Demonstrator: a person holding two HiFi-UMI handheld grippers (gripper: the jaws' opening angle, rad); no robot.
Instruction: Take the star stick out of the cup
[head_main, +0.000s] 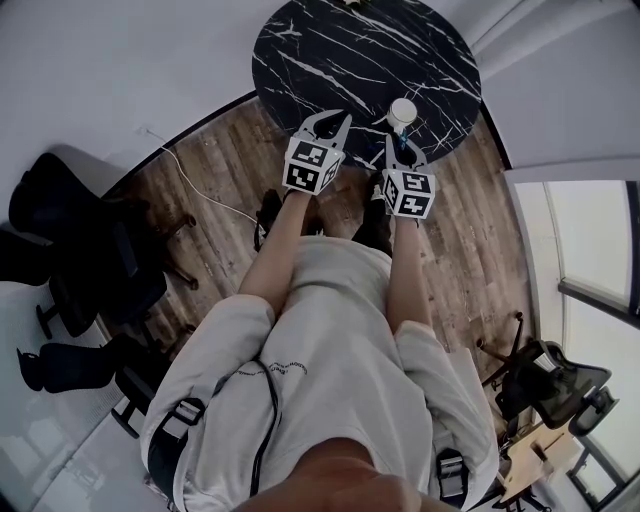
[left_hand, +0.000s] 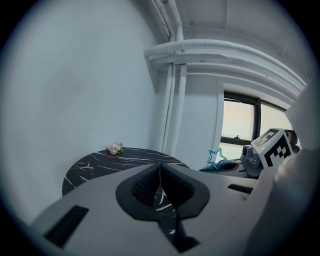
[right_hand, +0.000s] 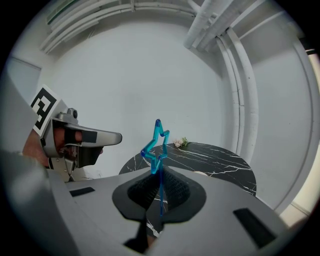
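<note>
The right gripper (right_hand: 161, 169) is closed tight on the thin shaft of the translucent blue star-topped plastic stick (right_hand: 160, 191), which stands upright just beside the small white cup (head_main: 402, 112) and looks clear of it. The left gripper (left_hand: 160, 165), left of the cup, has its jaws pressed together on nothing. The pinch is on a narrow, smooth shaft, so a quick swing could make the stick swivel or slide out. The cup sits near the edge of the round black marble-patterned surface (head_main: 330, 50), so a low sweep could knock it off
</note>
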